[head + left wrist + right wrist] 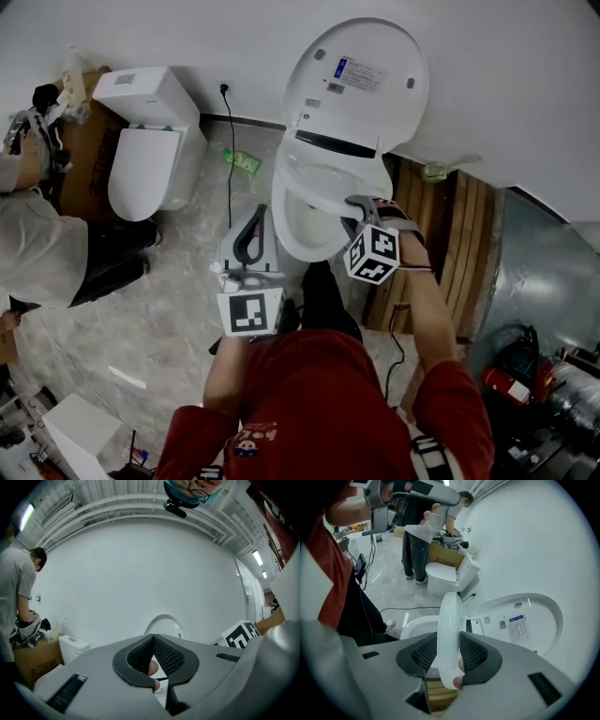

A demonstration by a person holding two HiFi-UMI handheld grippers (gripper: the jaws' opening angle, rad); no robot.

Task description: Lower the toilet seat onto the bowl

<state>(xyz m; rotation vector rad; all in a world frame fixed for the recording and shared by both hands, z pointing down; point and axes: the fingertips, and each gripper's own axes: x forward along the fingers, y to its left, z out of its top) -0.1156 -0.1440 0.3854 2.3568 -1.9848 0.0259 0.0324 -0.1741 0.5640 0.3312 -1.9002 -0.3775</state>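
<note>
A person in a red top (319, 394) is filling the bottom centre of the head view, looking steeply down with both arms reaching forward. Toward the lower left of centre, the left gripper (256, 219) is pointing level over the grey marbled floor (178, 272). Its own view is showing the two dark ribbed pads meeting at their tips with nothing between them, so these tongs are closed and empty. Just right of centre, the right gripper (358, 202) is angling downward and is pinching the toilet seat (449, 616). In the right gripper view the white ring is standing edge-on between the pads, which are pressing on both of its faces. The seat is sitting partway down, tilted between the raised lid (366, 108) behind it and the bowl (298, 246) below it, and is not resting on the bowl. The lid is leaning back toward the white wall at the top centre of the head view, and it is carrying a printed label with a blue patch (359, 73). Wooden slats (450, 234) are lying to the right of the toilet. To its left, a black cable (231, 141) is hanging from a wall socket, and a small green thing (242, 161) is lying on the floor near it. Farther away, in the upper left, a second white toilet (145, 150) is standing with its lid shut beside a cardboard box (82, 155). Another person (37, 253), in a grey top and dark trousers, is standing at the left edge.
</note>
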